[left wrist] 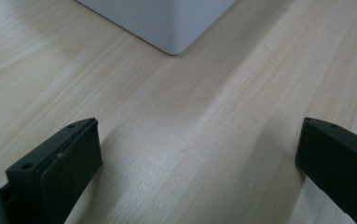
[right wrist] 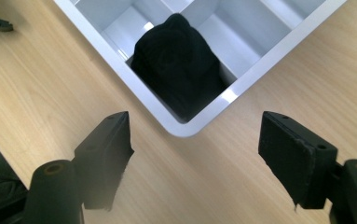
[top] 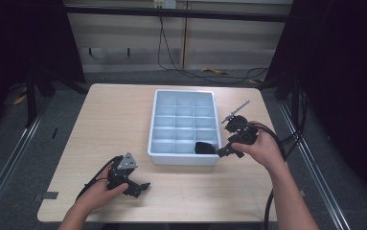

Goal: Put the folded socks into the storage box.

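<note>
A white tray with several compartments lies at the middle of the wooden table. A black, soft-looking bundle fills its near right corner compartment. My right gripper hovers just off that corner, open, with nothing between its jaws. In the right gripper view the tray's rounded corner and the black bundle lie ahead of the right gripper. My left gripper rests low over the table at the near left, open and empty. The left gripper frames bare wood, with the tray's corner farther ahead.
The other tray compartments hold nothing. The table's near edge lies close behind both hands. Cables trail on the floor beyond the table, and metal rails run along both sides.
</note>
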Tool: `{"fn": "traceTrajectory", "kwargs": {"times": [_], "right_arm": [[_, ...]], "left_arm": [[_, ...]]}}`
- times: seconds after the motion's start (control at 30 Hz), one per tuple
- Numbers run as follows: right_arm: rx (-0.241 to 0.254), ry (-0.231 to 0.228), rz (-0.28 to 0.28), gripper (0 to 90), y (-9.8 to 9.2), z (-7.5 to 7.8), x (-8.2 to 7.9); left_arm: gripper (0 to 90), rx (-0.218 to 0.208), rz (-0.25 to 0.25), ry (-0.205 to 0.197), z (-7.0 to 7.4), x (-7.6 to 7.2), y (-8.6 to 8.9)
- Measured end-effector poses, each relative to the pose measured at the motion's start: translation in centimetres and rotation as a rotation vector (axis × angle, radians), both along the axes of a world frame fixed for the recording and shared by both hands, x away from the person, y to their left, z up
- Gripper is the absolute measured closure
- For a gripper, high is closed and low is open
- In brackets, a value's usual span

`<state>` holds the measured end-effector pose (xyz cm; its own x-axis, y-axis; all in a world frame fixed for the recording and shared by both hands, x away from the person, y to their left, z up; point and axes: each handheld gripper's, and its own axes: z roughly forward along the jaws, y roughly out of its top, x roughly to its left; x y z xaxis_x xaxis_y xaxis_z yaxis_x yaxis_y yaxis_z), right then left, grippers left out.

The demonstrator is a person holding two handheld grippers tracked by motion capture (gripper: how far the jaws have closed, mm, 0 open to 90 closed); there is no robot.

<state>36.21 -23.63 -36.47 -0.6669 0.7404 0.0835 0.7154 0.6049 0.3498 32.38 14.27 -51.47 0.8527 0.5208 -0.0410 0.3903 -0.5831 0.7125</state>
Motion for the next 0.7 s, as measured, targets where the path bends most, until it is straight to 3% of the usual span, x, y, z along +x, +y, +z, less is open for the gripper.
{"fn": "traceTrajectory", "kwargs": {"times": [0.7], "right_arm": [[0.03,-0.002,-0.02,24.5,-2.5,-2.1,-1.7]], "left_arm": [[0.0,-0.002,0.0,-0.002,0.0,0.0,0.0]]}}
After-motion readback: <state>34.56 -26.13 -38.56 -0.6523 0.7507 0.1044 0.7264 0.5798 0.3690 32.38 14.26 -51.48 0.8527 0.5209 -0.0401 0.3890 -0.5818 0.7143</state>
